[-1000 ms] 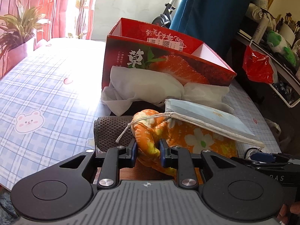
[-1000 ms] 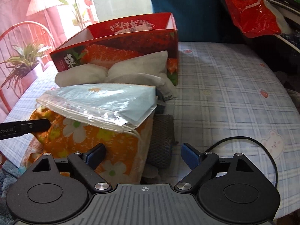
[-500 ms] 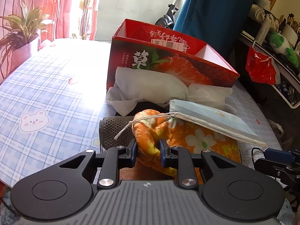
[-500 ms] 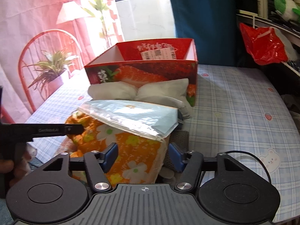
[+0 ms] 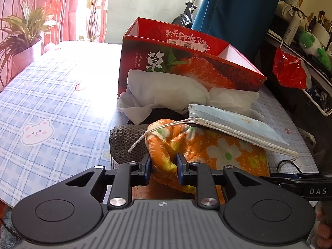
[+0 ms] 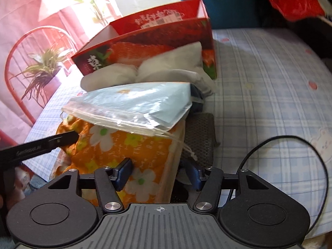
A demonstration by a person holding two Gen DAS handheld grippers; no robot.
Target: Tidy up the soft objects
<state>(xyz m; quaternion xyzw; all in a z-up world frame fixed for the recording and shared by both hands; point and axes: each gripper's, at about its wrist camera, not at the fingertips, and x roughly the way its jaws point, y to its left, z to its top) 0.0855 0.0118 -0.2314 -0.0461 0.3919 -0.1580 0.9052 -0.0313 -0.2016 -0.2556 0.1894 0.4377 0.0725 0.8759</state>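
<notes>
Claws first: the left claw (image 5: 162,167) is clamped on a bunched corner of the orange floral cloth (image 5: 224,151), and the right claw (image 6: 158,175) grips that cloth's opposite edge between its blue pads. The cloth sits at the near edge of the checked desk (image 5: 51,103), over a grey knitted piece (image 5: 124,143). A bagged blue face mask (image 5: 238,126) rests on it. Beyond lie white bundles (image 5: 166,91) against a red strawberry box (image 5: 186,66).
</notes>
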